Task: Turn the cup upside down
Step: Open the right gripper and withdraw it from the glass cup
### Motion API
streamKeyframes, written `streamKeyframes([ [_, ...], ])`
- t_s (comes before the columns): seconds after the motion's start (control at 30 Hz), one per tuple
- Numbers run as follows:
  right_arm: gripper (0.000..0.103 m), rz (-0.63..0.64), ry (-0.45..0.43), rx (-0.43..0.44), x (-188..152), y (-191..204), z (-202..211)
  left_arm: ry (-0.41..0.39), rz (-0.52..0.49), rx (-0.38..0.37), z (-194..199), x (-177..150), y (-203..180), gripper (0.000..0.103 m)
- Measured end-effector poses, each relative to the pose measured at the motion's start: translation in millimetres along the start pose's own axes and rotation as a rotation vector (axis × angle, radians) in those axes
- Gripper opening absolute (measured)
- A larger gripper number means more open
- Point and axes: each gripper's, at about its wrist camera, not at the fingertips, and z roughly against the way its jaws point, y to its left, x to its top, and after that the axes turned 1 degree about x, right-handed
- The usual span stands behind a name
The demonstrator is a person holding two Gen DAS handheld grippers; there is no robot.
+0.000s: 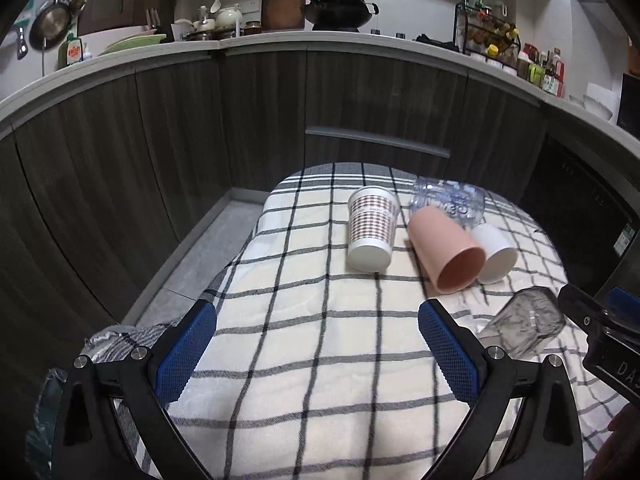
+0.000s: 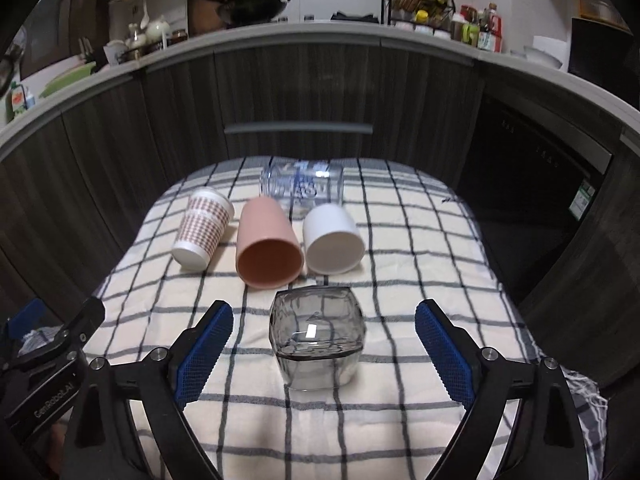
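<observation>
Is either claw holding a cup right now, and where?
Nothing is held. Left claw and right claw are open; the grey glass cup sits ungripped between the right claw's fingers.

- A checked cloth, cream with dark lines, covers the table.
- Dark wood-grain cabinet fronts stand behind it, 1 with a long grey handle.
- A pale countertop runs above them.
- On it sit a black wok, a wooden board, a white teapot, a wire spice rack and a green dish-soap bottle.
- A steel pan hangs at far left.
</observation>
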Motion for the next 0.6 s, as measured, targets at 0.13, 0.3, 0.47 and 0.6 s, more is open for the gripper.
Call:
streamKeyframes([
  [0.13, 0.093, -0.009, -0.033, 0.007, 0.3, -7.8, 16.3, 0.009, 0.010, -0.014, 9.1, 1.5, -5.2, 0.103],
  [0.3, 0.093, -0.024, -0.061, 0.015, -2.3, -17.3, 35.0, -0.007, -0.022, -0.011, 25.2, 2.5, -17.6, 0.103],
  [0.47, 0.093, -0.042, -0.095, 0.021, -1.5, -27.3, 54.7, -0.020, -0.037, -0.027, 45.9, 7.5, -28.0, 0.103],
  [0.6, 0.094, -0.052, -0.124, 0.024, 2.0, -34.6, 73.7, -0.053, -0.063, -0.028, 66.9, 13.2, -36.6, 0.103],
])
